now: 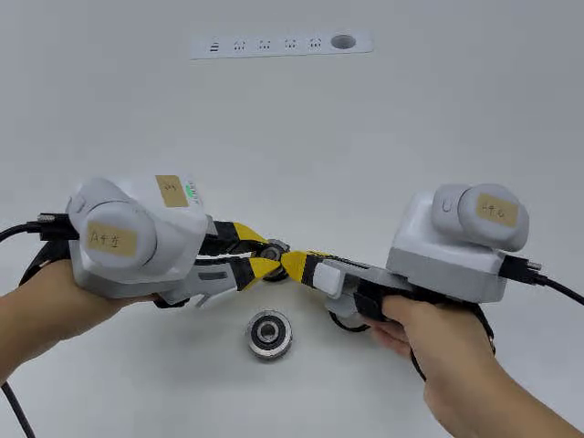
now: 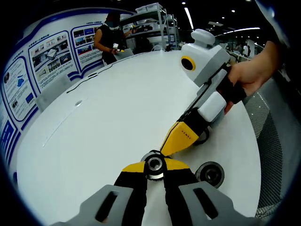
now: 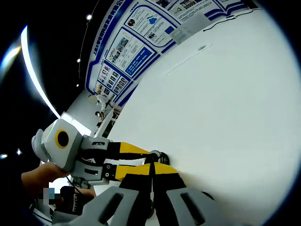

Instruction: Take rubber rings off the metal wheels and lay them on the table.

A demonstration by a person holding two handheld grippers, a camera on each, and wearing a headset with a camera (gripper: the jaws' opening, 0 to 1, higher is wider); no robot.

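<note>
A small metal wheel [image 1: 276, 246] with a dark rubber ring hangs above the white table [image 1: 301, 137], between the two grippers. My left gripper [image 1: 266, 257] comes in from the left, and its yellow-tipped jaws are shut on the wheel [image 2: 154, 163] from both sides. My right gripper [image 1: 292, 264] comes from the right with its jaws together, their tip at the wheel's rim, on the ring. In the right gripper view, my own jaws [image 3: 151, 168] meet the wheel [image 3: 158, 154] next to the left gripper [image 3: 141, 157].
A second wheel [image 1: 270, 334] with its ring on lies flat on the table in front of the grippers, also in the left gripper view [image 2: 210, 173]. A dark round part [image 1: 345, 321] lies under the right gripper. A power strip [image 1: 281, 43] lies far back.
</note>
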